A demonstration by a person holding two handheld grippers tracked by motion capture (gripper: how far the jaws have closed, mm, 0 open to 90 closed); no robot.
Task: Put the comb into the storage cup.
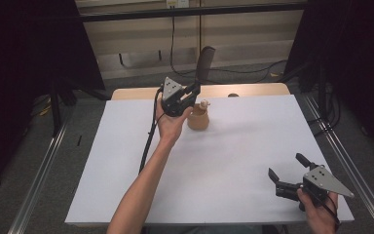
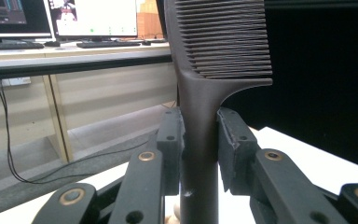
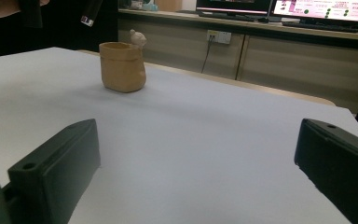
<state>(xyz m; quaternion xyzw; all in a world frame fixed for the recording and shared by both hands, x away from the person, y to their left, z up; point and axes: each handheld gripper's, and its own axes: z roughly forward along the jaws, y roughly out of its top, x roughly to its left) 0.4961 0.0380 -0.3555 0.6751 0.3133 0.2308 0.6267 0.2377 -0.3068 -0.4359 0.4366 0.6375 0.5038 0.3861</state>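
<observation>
A dark comb (image 1: 205,62) stands upright in my left gripper (image 1: 193,90), which is shut on its handle above the far middle of the table. In the left gripper view the pads clamp the comb's handle (image 2: 200,140), with the teeth (image 2: 226,37) above. Just right of and below that gripper sits a tan pot (image 1: 197,120) with a small pale figure on its rim. The pot (image 3: 122,66) also stands far off in the right gripper view. My right gripper (image 1: 285,171) rests low at the table's near right, jaws wide open with nothing between them.
A white sheet (image 1: 224,161) covers the wooden table (image 1: 253,89). Metal rails (image 1: 350,165) run along both sides. Cables trail on the floor behind, and monitors (image 2: 93,18) stand on a desk beyond. A cable hangs from the left gripper across the sheet.
</observation>
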